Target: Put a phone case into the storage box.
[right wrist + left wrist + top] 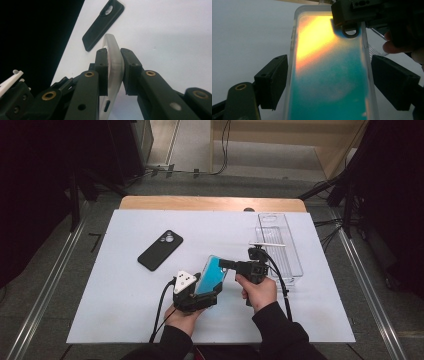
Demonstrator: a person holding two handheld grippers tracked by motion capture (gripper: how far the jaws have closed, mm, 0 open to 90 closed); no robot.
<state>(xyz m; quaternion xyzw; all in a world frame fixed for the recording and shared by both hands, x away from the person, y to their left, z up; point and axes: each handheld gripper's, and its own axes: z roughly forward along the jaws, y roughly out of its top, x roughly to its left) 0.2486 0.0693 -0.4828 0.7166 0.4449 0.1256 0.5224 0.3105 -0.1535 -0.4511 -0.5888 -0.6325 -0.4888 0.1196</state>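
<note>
Both grippers are clamped on the case [211, 275]: left gripper [200, 295] across its sides, right gripper [226, 264] on its edge.

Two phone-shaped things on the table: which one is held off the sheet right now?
The teal translucent case, gripped by both tongs: the left tongs across its width, the right tongs on its edge. The black case lies flat, untouched.
</note>
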